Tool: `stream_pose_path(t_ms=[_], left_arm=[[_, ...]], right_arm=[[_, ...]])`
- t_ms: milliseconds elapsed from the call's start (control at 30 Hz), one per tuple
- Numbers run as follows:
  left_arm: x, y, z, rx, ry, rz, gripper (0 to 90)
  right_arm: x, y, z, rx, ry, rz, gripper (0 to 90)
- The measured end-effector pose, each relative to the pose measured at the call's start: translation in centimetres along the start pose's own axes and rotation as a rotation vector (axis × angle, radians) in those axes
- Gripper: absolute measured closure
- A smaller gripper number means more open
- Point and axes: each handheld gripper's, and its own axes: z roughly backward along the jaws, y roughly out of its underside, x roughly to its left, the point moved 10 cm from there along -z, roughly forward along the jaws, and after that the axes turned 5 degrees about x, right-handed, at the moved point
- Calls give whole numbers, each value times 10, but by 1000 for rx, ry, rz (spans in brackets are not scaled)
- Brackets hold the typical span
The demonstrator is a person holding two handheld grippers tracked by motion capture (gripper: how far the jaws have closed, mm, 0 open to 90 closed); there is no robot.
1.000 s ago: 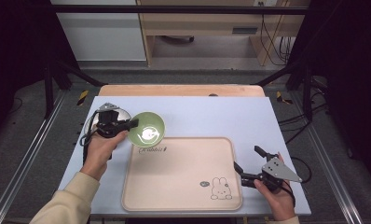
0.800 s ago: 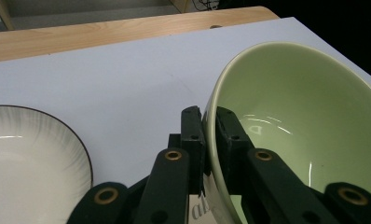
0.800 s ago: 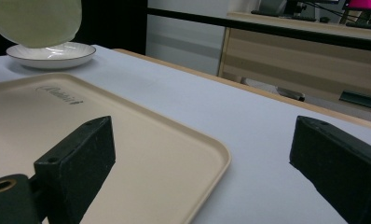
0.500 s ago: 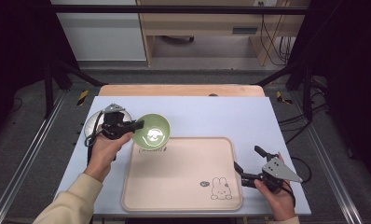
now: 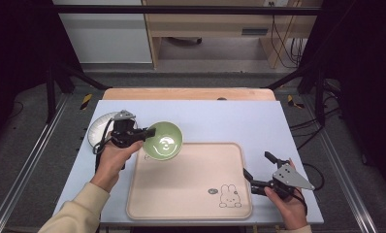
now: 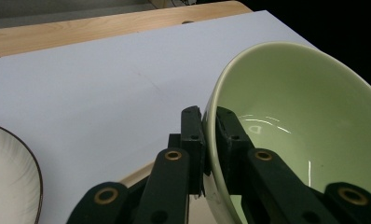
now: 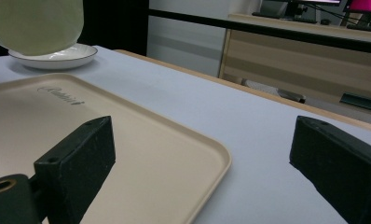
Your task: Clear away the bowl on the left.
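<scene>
Left gripper view showed what the high view could not: the left gripper (image 6: pixel 210 140) clamped on the rim of the green bowl (image 6: pixel 295 126), one jaw inside and one outside, with a white plate (image 6: pixel 11 177) at the left edge. From the high view, the bowl (image 5: pixel 163 140) hung tilted over the far left corner of the beige tray (image 5: pixel 186 208), the plate (image 5: pixel 98 130) behind the gripper. Right gripper view showed the right gripper (image 7: pixel 202 154) spread wide, empty, over the tray's (image 7: pixel 165 154) near right edge.
</scene>
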Motion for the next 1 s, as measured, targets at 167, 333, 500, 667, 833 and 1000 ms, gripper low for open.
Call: stream_pose_path(t_ms=[167,333,500,667,833,1000], left_arm=[[-4,3,-4,7,9,-4,828],[-7,7,-7,16,17,-5,828],[-11,11,-11,25,22,-10,828],[-15,15,-15,33,28,-16,828],[-19,20,-19,40,39,-13,828],[-25,25,-21,42,60,-10,828]], right_arm=[[0,0,0,0,-1,0,68],[0,0,0,0,-1,0,68],[0,0,0,1,-2,1,68],[0,0,0,2,-1,1,68],[0,0,0,3,-1,0,68],[0,0,0,3,-1,0,68]])
